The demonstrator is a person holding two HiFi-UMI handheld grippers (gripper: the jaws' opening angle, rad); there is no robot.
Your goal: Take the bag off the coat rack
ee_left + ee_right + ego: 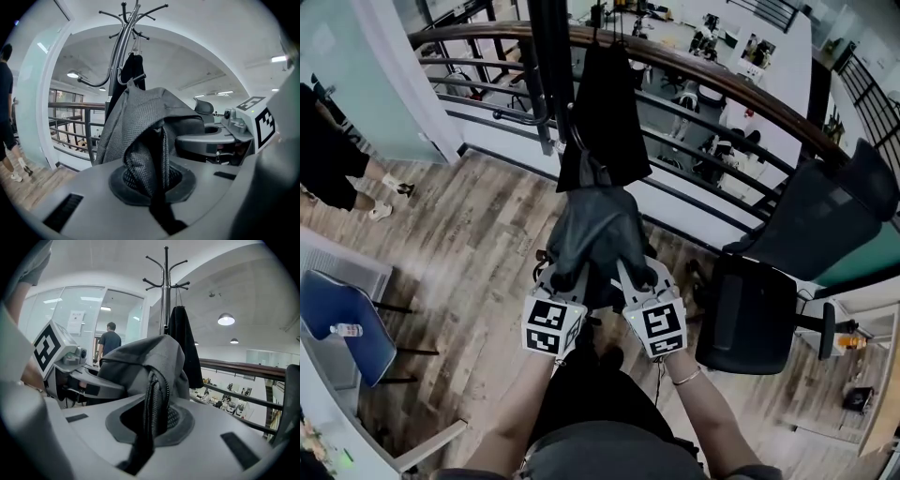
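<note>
A dark grey fabric bag (pixel 595 230) hangs low beside the black coat rack pole (pixel 548 56), just under a black garment (pixel 609 112) on the rack. My left gripper (pixel 570 278) is shut on the bag's lower left part. My right gripper (pixel 633 274) is shut on its lower right part. In the left gripper view, mesh-textured bag cloth (pixel 140 126) is pinched in the left gripper (pixel 152 185), with the rack (pixel 123 42) behind. In the right gripper view, a fold of the bag (pixel 150 357) is clamped in the right gripper (pixel 149 425). Whether the bag's top rests on a hook I cannot tell.
A curved wooden railing (pixel 722 84) runs behind the rack over a lower floor. A black office chair (pixel 750 319) stands at my right, and a blue chair (pixel 342 328) with a bottle at the left. A person (pixel 337 159) stands at the far left.
</note>
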